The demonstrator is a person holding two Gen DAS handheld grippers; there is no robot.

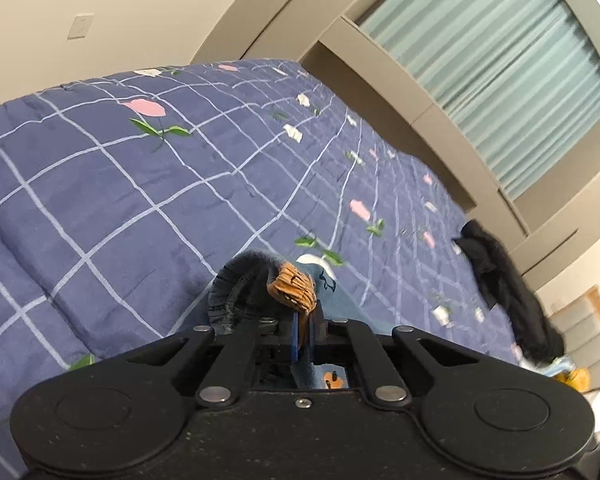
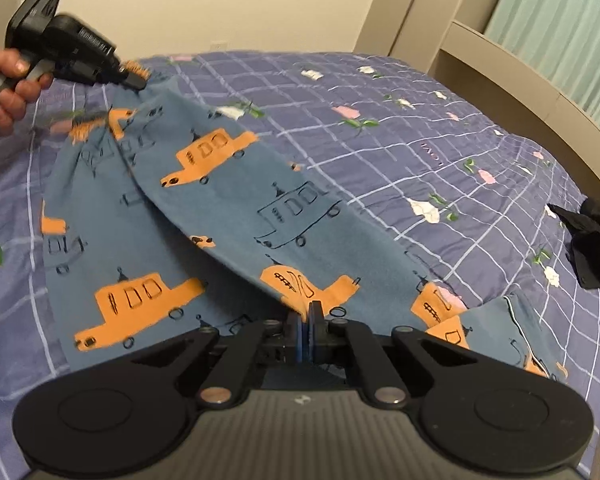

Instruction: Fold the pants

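right wrist view looks across the pants (image 2: 236, 200), blue fabric printed with orange and outlined boats, stretched in the air over a bed. the right gripper (image 2: 309, 312) has its two blue-padded jaws pressed together on an edge of the cloth near an orange boat, with no gap showing between them. from there the fabric runs up and away to the upper left, where the left gripper (image 2: 134, 78) pinches the far end at an orange ribbed cuff. a bare hand (image 2: 8, 88) wraps the grey handle of that tool. a second layer of the pants hangs lower and to the left, sagging toward the bedspread (image 2: 440, 132), which is purple-blue with a white grid and small pink and white flowers. a dark garment (image 2: 592, 240) lies at the right edge of the bed.

left wrist view shows the left gripper (image 1: 304, 322) with its jaws closed tight on the orange ribbed cuff (image 1: 294, 286), which bunches up just above the fingertips; a roll of blue fabric curls beside it on the left. beyond it the bedspread (image 1: 140, 200) spreads out, the dark garment (image 1: 496, 268) sits at its far right side, and pale green curtains (image 1: 500, 60) hang behind a grey frame. a wall socket (image 1: 80, 26) sits on the cream wall.
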